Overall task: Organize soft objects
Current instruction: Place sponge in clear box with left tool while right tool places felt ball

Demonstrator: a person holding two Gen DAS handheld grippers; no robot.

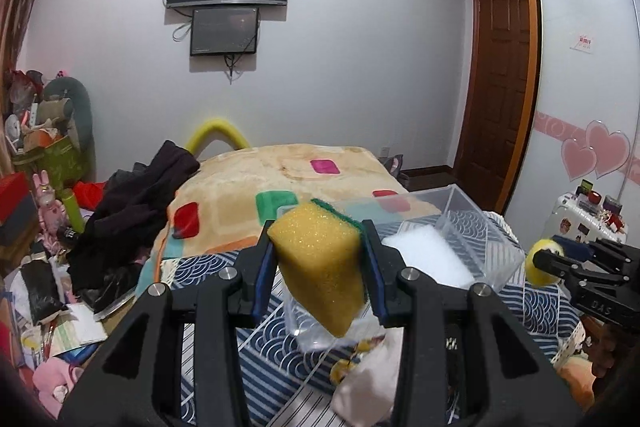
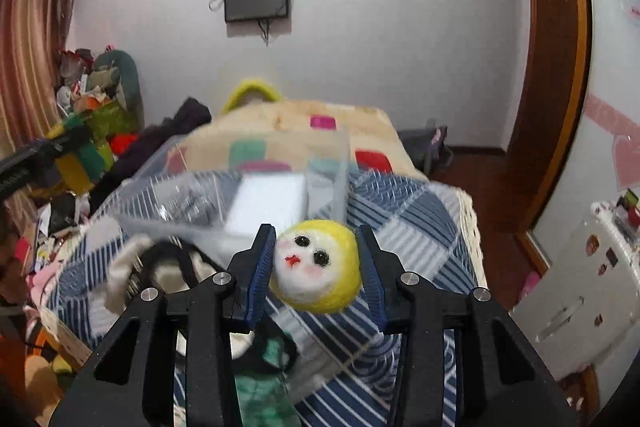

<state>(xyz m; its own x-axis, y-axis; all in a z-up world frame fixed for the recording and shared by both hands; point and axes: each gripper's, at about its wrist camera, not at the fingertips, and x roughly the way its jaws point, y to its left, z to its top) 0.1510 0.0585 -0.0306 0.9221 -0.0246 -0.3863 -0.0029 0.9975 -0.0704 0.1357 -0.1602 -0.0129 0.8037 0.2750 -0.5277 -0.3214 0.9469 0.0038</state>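
Left gripper point(image 1: 320, 259) pinches a yellow sponge point(image 1: 320, 259) with a green scouring layer, held above the striped cloth point(image 1: 248, 347). Right gripper point(image 2: 318, 267) pinches a yellow felt ball point(image 2: 318, 267) bearing a painted face. A clear plastic box point(image 1: 472, 227) holding a white foam block point(image 1: 428, 259) lies just beyond both.

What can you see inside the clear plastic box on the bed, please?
Inside the clear plastic box lies one white foam block, resting on its floor. Nothing else shows through the walls, though the yellow sponge in the left gripper hides the box's near-left corner.
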